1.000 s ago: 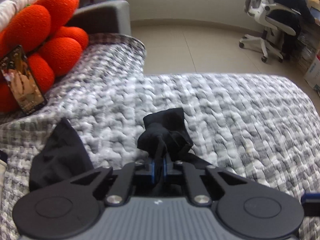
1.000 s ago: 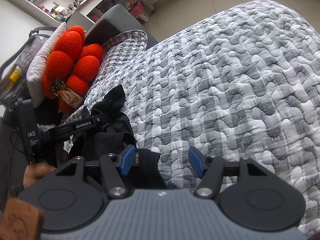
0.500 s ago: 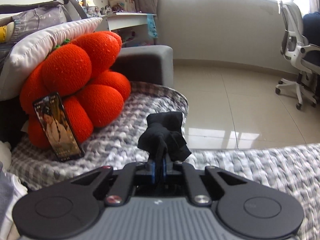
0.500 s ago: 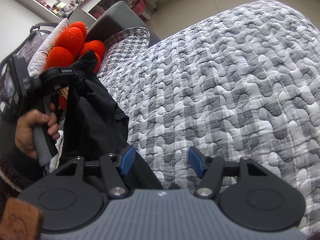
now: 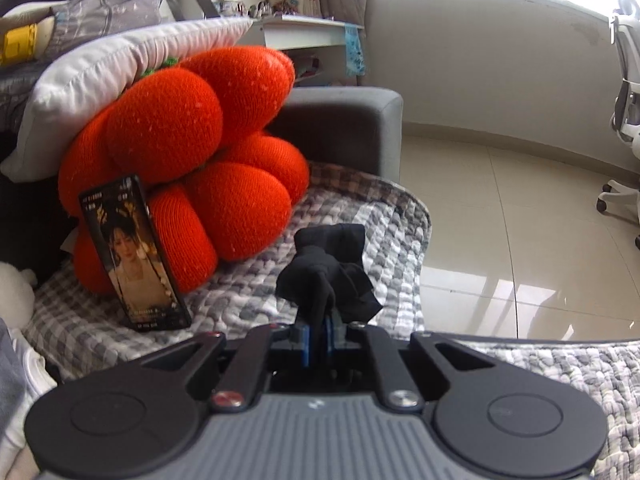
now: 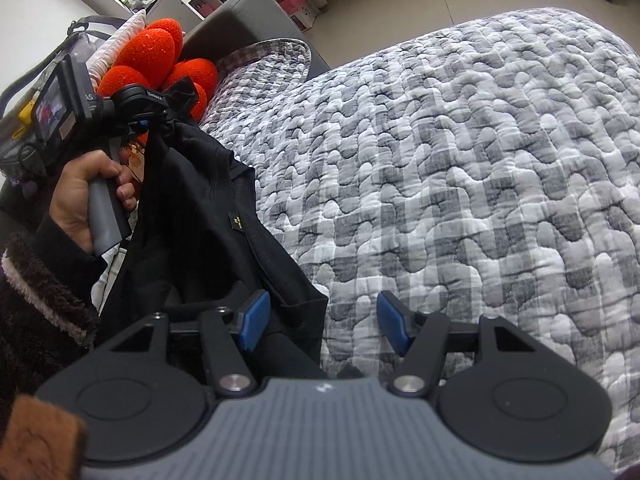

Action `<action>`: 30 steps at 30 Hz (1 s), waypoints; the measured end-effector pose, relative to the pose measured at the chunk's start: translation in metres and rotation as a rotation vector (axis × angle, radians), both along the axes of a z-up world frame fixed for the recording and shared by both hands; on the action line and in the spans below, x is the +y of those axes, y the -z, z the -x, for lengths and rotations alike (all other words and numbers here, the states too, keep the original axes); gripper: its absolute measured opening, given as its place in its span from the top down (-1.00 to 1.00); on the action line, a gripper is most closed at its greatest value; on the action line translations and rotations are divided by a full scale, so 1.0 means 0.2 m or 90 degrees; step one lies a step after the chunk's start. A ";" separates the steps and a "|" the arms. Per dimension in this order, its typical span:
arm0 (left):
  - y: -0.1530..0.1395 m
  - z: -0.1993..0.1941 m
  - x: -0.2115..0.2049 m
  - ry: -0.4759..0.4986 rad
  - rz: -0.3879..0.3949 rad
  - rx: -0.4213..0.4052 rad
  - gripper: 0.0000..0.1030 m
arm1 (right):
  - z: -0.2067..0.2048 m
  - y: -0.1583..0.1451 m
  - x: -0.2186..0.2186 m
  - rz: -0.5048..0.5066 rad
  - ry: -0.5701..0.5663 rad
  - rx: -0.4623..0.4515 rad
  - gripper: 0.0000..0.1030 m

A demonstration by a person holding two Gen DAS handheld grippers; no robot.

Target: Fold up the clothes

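Observation:
A black garment (image 6: pixel 208 216) hangs lifted off the grey quilted bed (image 6: pixel 460 152), a small yellow label showing at its neckline. My left gripper (image 5: pixel 318 338) is shut on a bunched corner of that black cloth (image 5: pixel 328 272); in the right wrist view the same left gripper (image 6: pixel 154 122) is held high at the left by a person's hand (image 6: pixel 86 196). My right gripper (image 6: pixel 322 322) stands open low over the bed's near edge. Its left blue pad (image 6: pixel 254 316) lies against the garment's lower fold, its right pad over bare quilt, neither pressing cloth.
An orange knitted cushion (image 5: pixel 192 184) leans on a white pillow (image 5: pixel 120 68) and grey sofa arm (image 5: pixel 352 128). A phone (image 5: pixel 134 256) is propped against the cushion. An office chair (image 5: pixel 626 120) stands on the tiled floor at the right. The quilt spreads wide to the right.
The left gripper rose and swung toward the cushions, pulling the black garment up off the bed so it now hangs. The right gripper stayed in place, open.

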State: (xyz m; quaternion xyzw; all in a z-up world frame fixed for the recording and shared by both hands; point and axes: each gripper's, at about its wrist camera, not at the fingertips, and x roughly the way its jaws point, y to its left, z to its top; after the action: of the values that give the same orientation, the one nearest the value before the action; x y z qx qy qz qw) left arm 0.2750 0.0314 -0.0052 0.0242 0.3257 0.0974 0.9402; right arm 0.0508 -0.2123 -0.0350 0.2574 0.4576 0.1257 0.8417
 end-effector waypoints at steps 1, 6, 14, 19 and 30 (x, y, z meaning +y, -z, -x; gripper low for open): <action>0.01 0.00 0.00 -0.001 0.003 0.007 0.82 | 0.00 0.00 0.00 0.006 -0.004 -0.001 -0.23; 0.04 0.03 0.03 0.009 0.023 0.029 0.45 | 0.02 -0.01 0.04 0.037 -0.030 -0.009 -0.23; 0.03 0.16 0.04 0.030 0.057 0.045 -0.16 | 0.04 -0.01 0.13 0.074 -0.074 -0.019 -0.06; 0.01 0.29 0.06 0.057 0.083 0.056 -0.38 | 0.04 0.01 0.19 0.092 -0.100 -0.025 0.30; 0.01 0.64 0.09 0.109 0.131 0.058 -0.64 | 0.04 0.02 0.25 0.138 -0.102 -0.042 0.58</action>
State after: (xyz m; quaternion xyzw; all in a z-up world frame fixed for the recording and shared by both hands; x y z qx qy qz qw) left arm 0.1462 0.0502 -0.0068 -0.0404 0.3731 -0.0180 0.9267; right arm 0.0427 -0.1620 -0.0383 0.1233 0.4600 0.1507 0.8663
